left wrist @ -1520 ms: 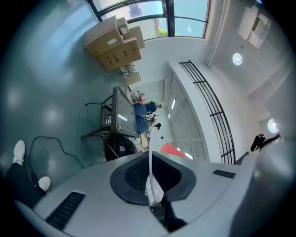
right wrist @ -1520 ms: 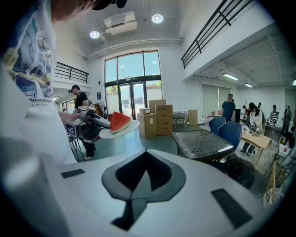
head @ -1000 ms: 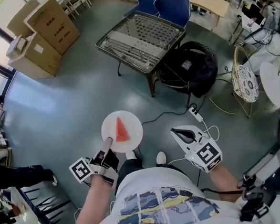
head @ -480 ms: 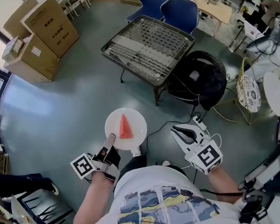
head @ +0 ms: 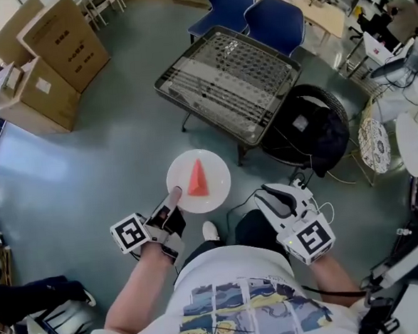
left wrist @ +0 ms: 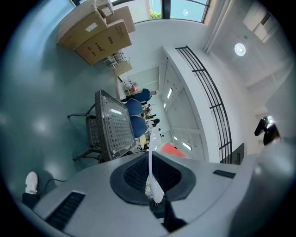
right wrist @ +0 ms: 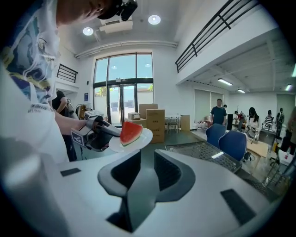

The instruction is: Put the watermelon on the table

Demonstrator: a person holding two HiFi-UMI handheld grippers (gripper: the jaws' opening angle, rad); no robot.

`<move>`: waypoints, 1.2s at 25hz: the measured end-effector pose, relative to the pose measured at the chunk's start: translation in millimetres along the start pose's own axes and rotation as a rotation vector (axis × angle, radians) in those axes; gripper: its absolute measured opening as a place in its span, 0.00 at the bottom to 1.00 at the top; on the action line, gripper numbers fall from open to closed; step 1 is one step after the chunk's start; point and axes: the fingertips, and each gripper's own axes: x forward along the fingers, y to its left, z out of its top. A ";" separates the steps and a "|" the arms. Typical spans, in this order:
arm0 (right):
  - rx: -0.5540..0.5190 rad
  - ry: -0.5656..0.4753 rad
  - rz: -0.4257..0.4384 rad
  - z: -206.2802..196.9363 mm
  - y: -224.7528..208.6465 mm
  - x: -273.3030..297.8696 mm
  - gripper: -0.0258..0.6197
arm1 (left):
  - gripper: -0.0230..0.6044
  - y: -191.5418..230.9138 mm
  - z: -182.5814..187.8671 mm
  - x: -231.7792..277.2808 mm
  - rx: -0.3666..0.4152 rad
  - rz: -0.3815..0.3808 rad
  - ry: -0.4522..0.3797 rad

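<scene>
A red wedge of watermelon (head: 197,178) stands on a round white plate (head: 214,192). My left gripper (head: 171,201) is shut on the plate's near rim and holds it level above the floor. In the left gripper view the plate (left wrist: 151,148) shows edge-on between the jaws of the left gripper (left wrist: 151,162), with the watermelon (left wrist: 170,149) behind it. The wire-mesh table (head: 228,83) stands just beyond the plate. My right gripper (head: 275,199) hangs to the right, shut and holding nothing. The right gripper view shows the right gripper (right wrist: 147,159), the watermelon (right wrist: 131,132) and the table (right wrist: 203,152).
A black bag on a round chair (head: 302,124) stands right of the table, with two blue chairs (head: 273,12) behind. Cardboard boxes (head: 47,45) are stacked at the far left. A power strip and cable (head: 296,186) lie on the floor by my right gripper. People stand in the distance (right wrist: 219,113).
The plate with the watermelon has moved forward and slightly right, closer to the wire-mesh table. Both grippers keep the same grip state.
</scene>
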 end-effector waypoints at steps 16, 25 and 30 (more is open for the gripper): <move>-0.020 0.035 -0.002 15.3 -212.4 82.4 0.16 | 0.06 15.3 121.9 238.7 0.029 -0.027 -0.009; 0.077 0.055 -0.152 11.6 -294.8 139.8 0.16 | 0.06 85.6 193.6 367.8 0.054 0.020 0.111; 0.137 0.093 -0.259 27.9 -327.9 187.3 0.16 | 0.06 124.9 247.7 441.2 0.087 0.025 0.233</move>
